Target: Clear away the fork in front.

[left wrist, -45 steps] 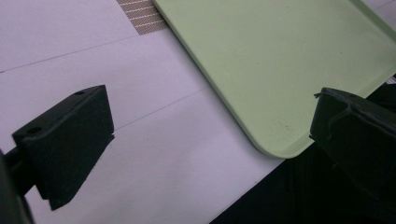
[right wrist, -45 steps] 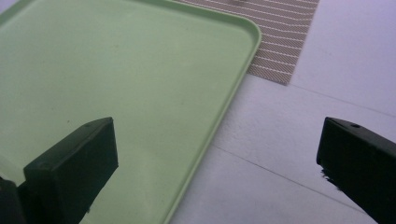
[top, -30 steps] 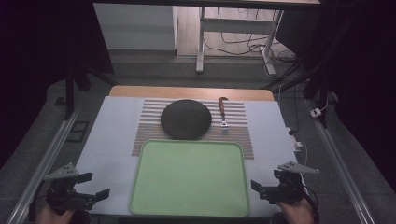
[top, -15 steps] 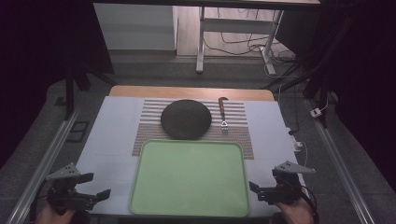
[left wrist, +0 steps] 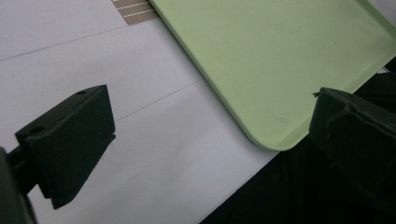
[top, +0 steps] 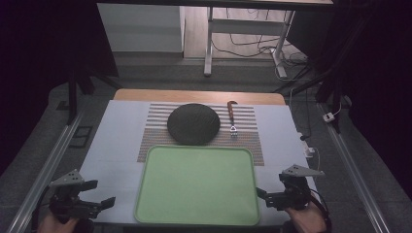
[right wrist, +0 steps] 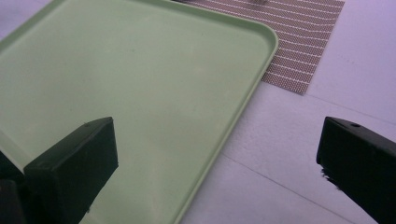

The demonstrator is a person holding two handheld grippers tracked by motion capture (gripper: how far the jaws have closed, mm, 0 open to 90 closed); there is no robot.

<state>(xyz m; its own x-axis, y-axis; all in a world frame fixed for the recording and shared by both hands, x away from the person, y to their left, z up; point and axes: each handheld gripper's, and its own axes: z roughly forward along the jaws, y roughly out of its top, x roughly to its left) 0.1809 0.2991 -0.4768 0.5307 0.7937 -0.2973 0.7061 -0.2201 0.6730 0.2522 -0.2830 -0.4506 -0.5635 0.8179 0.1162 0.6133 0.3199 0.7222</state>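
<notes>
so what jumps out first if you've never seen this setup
The big pale green tray stands out, lying bare at the near edge of the table. Behind it a dark round plate sits on a striped mat, with a fork to its right. The left gripper and right gripper flank the tray's near corners, fingers apart and holding nothing.

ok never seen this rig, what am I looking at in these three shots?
No robot arm: a person holds a handheld gripper in each hand. The high view looks down from above the person's side; the left gripper and right gripper sit at the table's near corners. The other two pictures come from cameras riding on each gripper, looking past its black fingers. On the table: a green tray, nothing in it, partly over a striped mat; on the mat, a dark round plate and a fork. Both grippers are open, holding nothing.
</notes>
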